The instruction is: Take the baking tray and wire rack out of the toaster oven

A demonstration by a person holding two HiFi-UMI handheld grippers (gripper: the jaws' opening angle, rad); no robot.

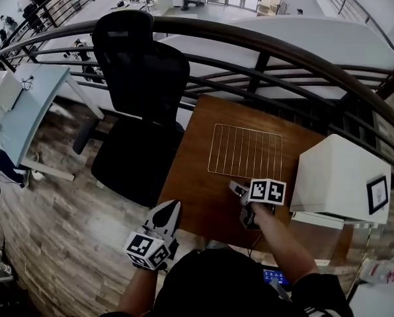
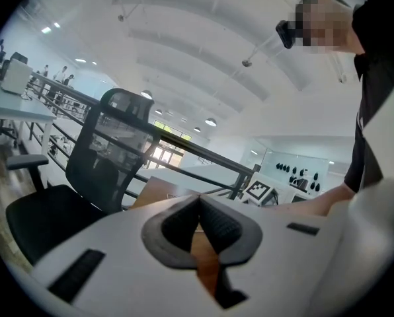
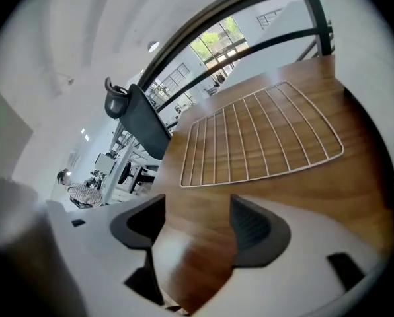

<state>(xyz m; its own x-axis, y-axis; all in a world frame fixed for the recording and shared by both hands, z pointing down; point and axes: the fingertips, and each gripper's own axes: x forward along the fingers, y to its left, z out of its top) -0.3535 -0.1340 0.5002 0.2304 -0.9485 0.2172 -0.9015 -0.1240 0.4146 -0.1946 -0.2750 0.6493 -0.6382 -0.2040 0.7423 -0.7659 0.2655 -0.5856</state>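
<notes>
The wire rack [image 1: 245,152] [image 3: 260,134] lies flat on the brown wooden table [image 1: 197,177], just ahead of the right gripper [image 1: 238,191] [image 3: 197,210], whose jaws stand apart over bare tabletop with nothing between them. The left gripper [image 1: 170,211] [image 2: 198,200], off the table's near left corner, has its jaws together and empty. A white toaster oven [image 1: 339,177] with a black-and-white square marker sits at the table's right edge, and a black office chair [image 1: 141,78] stands on plank floor [image 1: 65,230] by a dark railing [image 1: 263,45].
</notes>
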